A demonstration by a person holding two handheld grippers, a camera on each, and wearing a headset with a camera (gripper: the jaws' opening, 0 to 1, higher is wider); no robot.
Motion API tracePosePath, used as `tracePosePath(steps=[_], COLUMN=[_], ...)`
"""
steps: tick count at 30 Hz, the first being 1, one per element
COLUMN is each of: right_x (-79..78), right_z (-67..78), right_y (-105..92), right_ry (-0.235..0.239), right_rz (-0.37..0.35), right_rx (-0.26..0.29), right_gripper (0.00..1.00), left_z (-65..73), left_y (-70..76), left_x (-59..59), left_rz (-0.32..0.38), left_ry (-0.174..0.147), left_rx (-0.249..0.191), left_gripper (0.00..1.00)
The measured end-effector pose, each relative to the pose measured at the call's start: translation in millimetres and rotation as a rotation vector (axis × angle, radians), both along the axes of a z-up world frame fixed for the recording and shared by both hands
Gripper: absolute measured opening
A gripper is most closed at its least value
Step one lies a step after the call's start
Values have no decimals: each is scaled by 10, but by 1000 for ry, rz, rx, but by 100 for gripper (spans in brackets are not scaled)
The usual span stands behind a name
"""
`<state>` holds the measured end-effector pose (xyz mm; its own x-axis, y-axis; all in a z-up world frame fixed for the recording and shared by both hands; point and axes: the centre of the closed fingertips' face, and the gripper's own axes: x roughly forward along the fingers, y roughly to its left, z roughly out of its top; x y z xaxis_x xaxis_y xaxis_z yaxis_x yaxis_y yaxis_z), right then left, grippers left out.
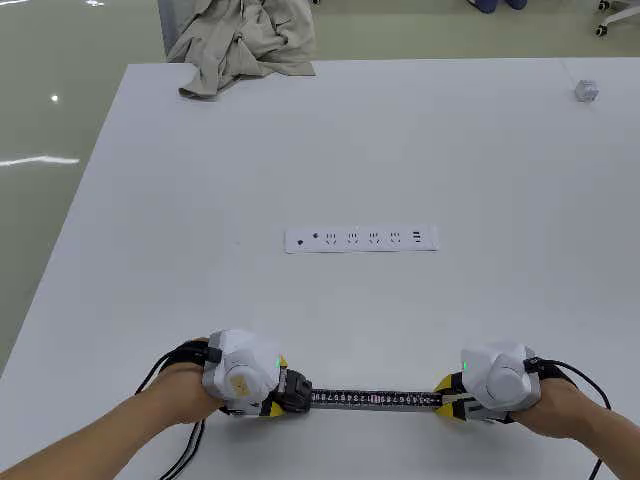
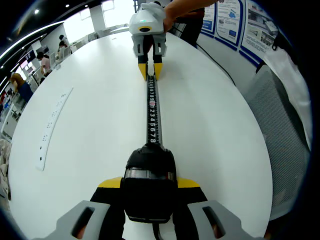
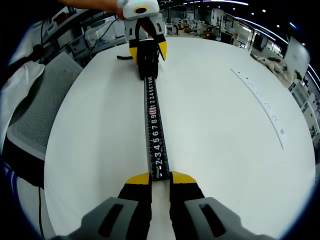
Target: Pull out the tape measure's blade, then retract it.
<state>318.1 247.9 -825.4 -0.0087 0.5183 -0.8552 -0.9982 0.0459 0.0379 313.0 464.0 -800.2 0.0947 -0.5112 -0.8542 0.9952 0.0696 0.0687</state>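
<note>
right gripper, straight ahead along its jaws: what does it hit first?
Most likely the tape measure's case, held in the left gripper. The right gripper, shut on the blade, points along it straight at the case. Nothing else lies between them on the table.

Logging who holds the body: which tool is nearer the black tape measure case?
Left. The left tool is clamped around the black tape measure case; the right tool is at the far end of the pulled-out black numbered blade, pinching its tip.
</note>
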Motion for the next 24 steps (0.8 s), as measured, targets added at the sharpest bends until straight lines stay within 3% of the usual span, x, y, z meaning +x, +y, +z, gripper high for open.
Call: tracePosePath(steps=[24], right_x=[11], right_z=[5], right_y=[-220], right_ry=[0], right_rz=[-18], right_rx=[-20], right_gripper=[11], left_z=[-10], left_y=[6], left_x=[1], left_rz=[-1], left_ry=[-6], left_rx=[8], left_gripper=[34])
